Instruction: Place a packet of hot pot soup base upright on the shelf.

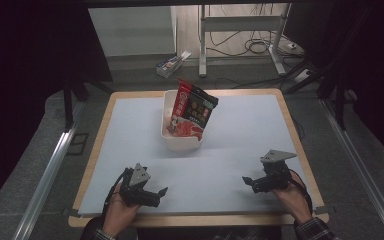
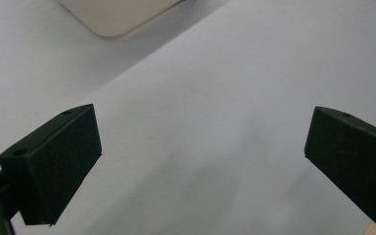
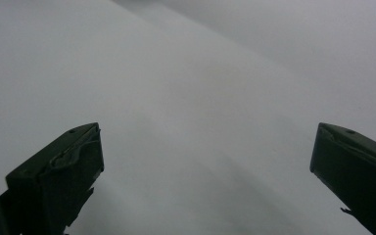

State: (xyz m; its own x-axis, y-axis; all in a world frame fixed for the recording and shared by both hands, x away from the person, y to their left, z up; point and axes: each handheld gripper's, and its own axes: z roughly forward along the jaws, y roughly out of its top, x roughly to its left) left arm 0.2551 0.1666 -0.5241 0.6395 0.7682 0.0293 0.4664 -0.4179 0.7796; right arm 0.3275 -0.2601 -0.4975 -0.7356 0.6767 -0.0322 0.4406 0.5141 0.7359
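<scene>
A red and black snack bag (image 1: pixel 192 111) stands tilted in a white rectangular tub (image 1: pixel 172 140) at the middle back of the pale sheet. My left gripper (image 1: pixel 161 194) rests low at the front left, held by a hand, and points right. In the left gripper view its jaws stand wide apart over bare sheet, left gripper (image 2: pixel 203 152) open, with a corner of the tub (image 2: pixel 112 17) at the top. My right gripper (image 1: pixel 246 181) sits at the front right and points left. The right gripper (image 3: pixel 205 161) is open too, nothing between its jaws.
The pale sheet (image 1: pixel 240 135) covers a wooden table (image 1: pixel 280 95). Beyond the far edge a small box (image 1: pixel 170 64) lies on the floor, with a metal stand (image 1: pixel 240 30) and cables behind. Metal rails (image 1: pixel 50 170) run along both sides.
</scene>
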